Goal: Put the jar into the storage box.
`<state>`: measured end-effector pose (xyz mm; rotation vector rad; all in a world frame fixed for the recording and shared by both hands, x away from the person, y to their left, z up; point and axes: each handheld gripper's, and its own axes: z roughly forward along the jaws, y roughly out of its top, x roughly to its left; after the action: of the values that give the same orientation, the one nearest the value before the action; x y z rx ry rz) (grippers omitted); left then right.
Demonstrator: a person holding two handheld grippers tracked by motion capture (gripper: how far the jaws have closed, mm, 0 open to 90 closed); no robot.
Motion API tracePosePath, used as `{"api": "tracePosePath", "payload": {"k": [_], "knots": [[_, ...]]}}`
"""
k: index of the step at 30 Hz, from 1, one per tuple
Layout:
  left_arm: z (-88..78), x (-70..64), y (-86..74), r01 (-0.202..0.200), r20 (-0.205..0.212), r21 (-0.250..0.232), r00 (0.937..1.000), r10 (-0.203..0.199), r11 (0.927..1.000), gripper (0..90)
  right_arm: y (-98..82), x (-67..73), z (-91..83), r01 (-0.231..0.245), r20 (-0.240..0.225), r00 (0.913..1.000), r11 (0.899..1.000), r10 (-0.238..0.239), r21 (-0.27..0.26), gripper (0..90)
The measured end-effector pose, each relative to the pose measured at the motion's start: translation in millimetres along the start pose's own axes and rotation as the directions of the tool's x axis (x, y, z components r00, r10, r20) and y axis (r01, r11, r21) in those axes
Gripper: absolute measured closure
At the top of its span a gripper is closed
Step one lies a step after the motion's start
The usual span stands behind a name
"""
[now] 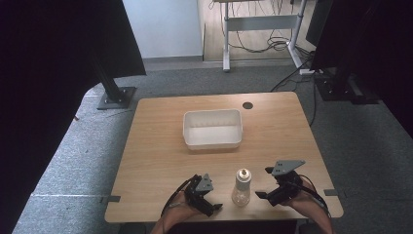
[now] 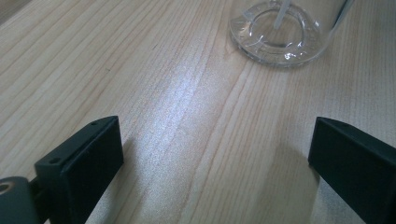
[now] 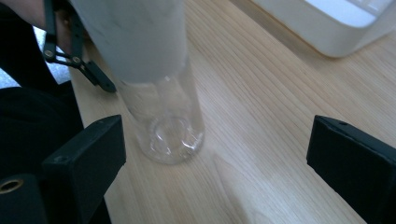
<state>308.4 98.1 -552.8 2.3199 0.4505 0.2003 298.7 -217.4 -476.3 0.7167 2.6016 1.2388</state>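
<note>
A clear bottle (image 1: 242, 187) with a pale label and cap stands upright near the table's front edge, between the two grippers. My left gripper (image 1: 213, 195) rests to its left, open and holding nothing. In the left gripper view the bottle's round clear base (image 2: 280, 30) lies ahead and to the right of the open gripper (image 2: 215, 154). My right gripper (image 1: 263, 183) sits to the bottle's right, also open. In the right gripper view the bottle (image 3: 161, 98) stands ahead, toward the left finger (image 3: 84, 158), outside the gripper (image 3: 215, 158).
A white rectangular bin (image 1: 213, 128), nothing in it, sits at the middle of the wooden table (image 1: 160, 161); its corner (image 3: 336, 23) shows in the right gripper view. A dark round cable hole (image 1: 248, 105) marks the far edge. Grey carpet surrounds the table.
</note>
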Motion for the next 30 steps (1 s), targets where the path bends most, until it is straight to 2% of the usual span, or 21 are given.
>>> {"api": "tracePosePath", "payload": {"k": [7,16,25,30], "knots": [[0.0,0.0,0.0,0.001,0.000,0.000,1.0000,-0.001,1.0000,2.9,14.7,9.3,0.4,0.034,-0.039,0.9987,0.999,-0.034,-0.014,6.3],[0.0,0.0,0.0,0.001,0.000,0.000,1.0000,-0.001,1.0000,2.9,31.5,18.8,0.2,0.074,-0.095,0.9924,0.996,-0.079,-0.049,18.0],[0.0,0.0,0.0,0.001,0.000,0.000,1.0000,-0.001,1.0000,2.9,44.9,23.3,5.5,0.099,-0.110,0.9885,0.994,-0.104,-0.047,29.9],[0.0,0.0,0.0,0.001,0.000,0.000,1.0000,-0.001,1.0000,2.9,48.9,23.4,10.4,0.102,-0.101,0.9893,0.994,-0.105,-0.030,37.6]]}}
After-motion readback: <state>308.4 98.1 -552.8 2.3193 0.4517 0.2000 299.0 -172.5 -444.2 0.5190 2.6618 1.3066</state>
